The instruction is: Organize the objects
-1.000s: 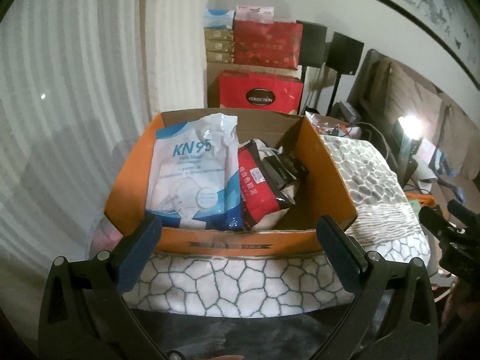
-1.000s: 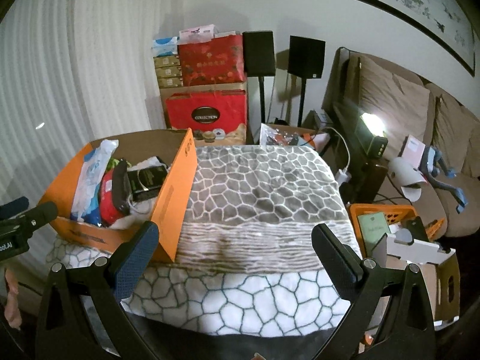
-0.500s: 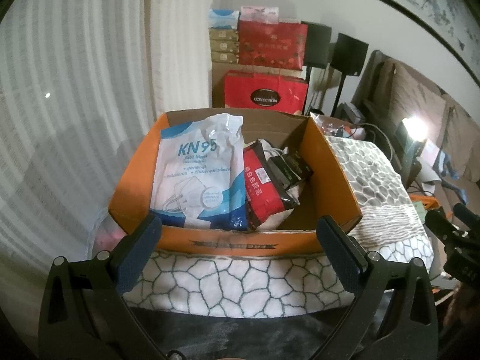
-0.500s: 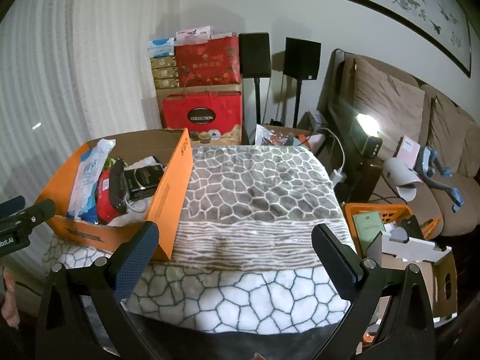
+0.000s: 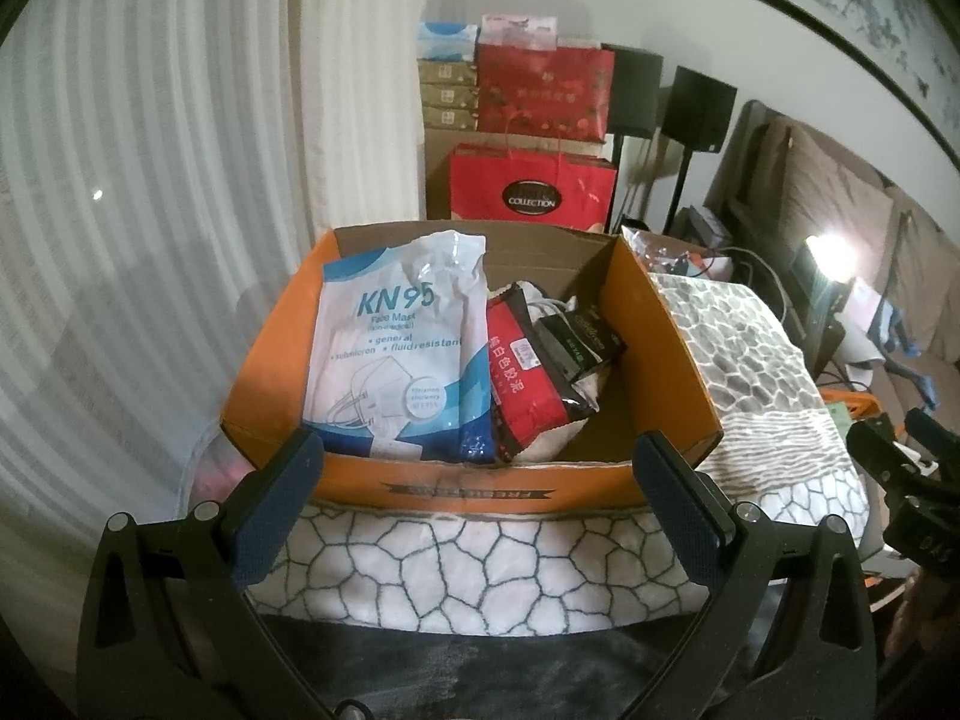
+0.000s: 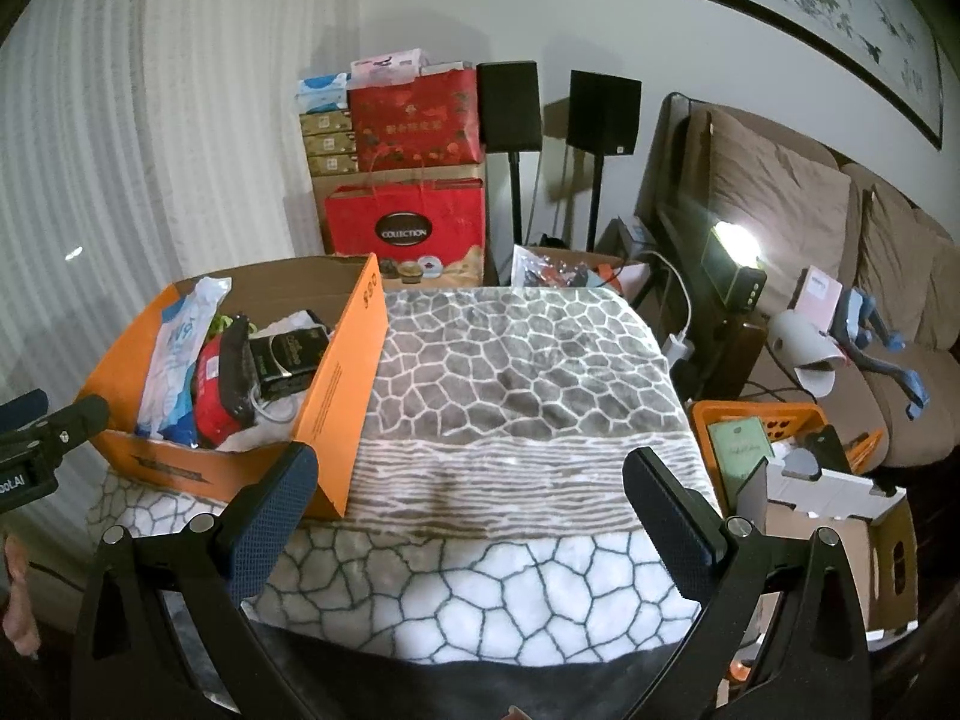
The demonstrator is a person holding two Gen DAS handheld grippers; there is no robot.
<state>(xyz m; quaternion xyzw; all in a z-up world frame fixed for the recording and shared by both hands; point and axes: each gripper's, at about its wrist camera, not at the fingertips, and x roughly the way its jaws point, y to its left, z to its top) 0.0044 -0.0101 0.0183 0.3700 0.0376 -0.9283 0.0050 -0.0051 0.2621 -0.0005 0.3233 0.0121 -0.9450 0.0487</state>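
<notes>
An orange cardboard box stands on a patterned blanket-covered table. It holds a white-blue KN95 mask pack, a red packet and a black packet. My left gripper is open and empty, just in front of the box's near wall. The right wrist view shows the box at the left and bare blanket ahead. My right gripper is open and empty above the blanket's near part.
Red gift bags and stacked boxes stand behind the table by the curtain. Two black speakers on stands stand beside them. A sofa, a lit lamp and an orange crate with a cardboard box are at the right.
Both views have pulled back and lifted slightly; the box sits a little farther from the left gripper. Both grippers stay open and empty.
</notes>
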